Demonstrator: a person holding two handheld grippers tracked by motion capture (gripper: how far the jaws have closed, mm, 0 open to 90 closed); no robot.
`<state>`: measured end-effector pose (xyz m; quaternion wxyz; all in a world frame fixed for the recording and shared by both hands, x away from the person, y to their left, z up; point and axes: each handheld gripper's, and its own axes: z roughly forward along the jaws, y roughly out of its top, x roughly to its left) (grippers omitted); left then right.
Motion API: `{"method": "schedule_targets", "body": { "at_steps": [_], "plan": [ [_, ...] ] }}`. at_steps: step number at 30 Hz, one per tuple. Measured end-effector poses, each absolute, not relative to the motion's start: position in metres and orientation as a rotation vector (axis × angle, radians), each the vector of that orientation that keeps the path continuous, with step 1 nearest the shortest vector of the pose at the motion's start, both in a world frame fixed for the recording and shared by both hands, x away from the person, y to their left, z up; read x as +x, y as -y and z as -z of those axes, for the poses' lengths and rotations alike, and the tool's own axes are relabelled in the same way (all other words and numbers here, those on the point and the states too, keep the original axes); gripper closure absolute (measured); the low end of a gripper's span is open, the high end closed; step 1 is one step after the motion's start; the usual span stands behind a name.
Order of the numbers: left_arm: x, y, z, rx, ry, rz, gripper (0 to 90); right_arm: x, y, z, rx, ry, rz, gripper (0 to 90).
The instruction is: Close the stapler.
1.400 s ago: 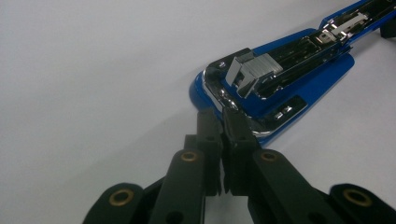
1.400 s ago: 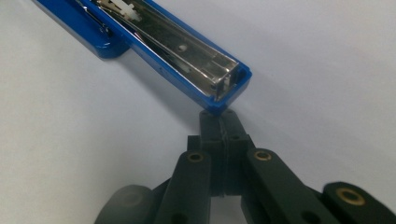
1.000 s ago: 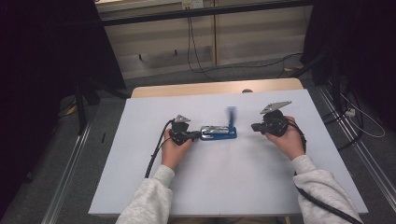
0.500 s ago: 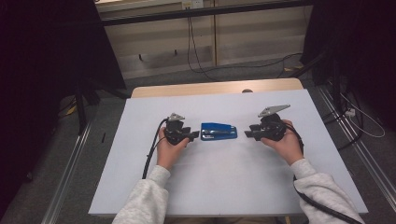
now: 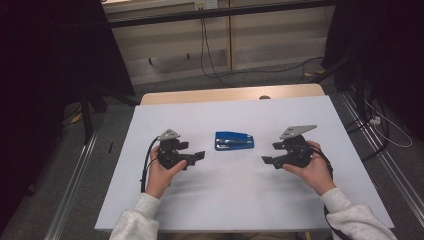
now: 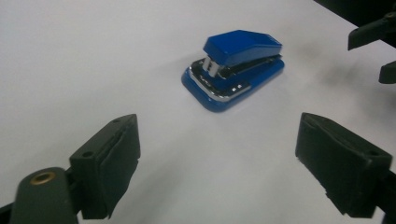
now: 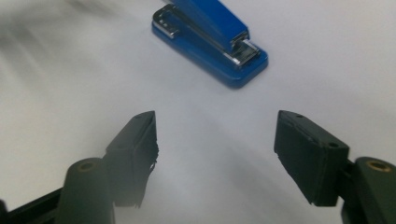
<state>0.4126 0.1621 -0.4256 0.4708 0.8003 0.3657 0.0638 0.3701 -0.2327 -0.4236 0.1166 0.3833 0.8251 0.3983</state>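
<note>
Both grippers have drawn back from the blue stapler (image 5: pixel 234 140) since a second ago, when the left gripper (image 5: pixel 196 156) reached right up to it; now each sits well clear on its own side. The stapler lies flat on the white tabletop (image 5: pixel 235 200), roughly midway between the two hands and slightly farther from the person than they are, its long side running left to right. The left gripper points toward the stapler from the left, its jaws spread wide with nothing between them; in the left gripper view the stapler (image 6: pixel 233 67) lies ahead, beyond the gap. The right gripper (image 5: pixel 266 160) points inward from the right, its jaws likewise parted and empty, and the right gripper view shows the stapler (image 7: pixel 210 39) ahead, touching neither jaw. Both grippers carry a grey three-cornered plate on top.
</note>
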Motion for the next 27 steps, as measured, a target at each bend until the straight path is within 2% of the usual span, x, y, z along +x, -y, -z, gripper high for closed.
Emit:
{"method": "schedule_targets", "body": {
  "at_steps": [4, 22, 27],
  "plan": [
    [0.395, -0.176, 0.423, 1.951, -0.869, -0.174, 10.5, 0.355, 0.235, 0.423, 1.112, -2.429, -1.178, 25.0],
    [0.349, -0.238, 0.429, 1.940, -0.926, -0.221, 9.9, 0.322, 0.260, 0.424, 1.100, -2.457, -1.122, 20.1],
    [0.344, -0.245, 0.433, 1.951, -0.935, -0.228, 9.3, 0.319, 0.263, 0.426, 1.099, -2.457, -1.114, 18.0]
  ]
}}
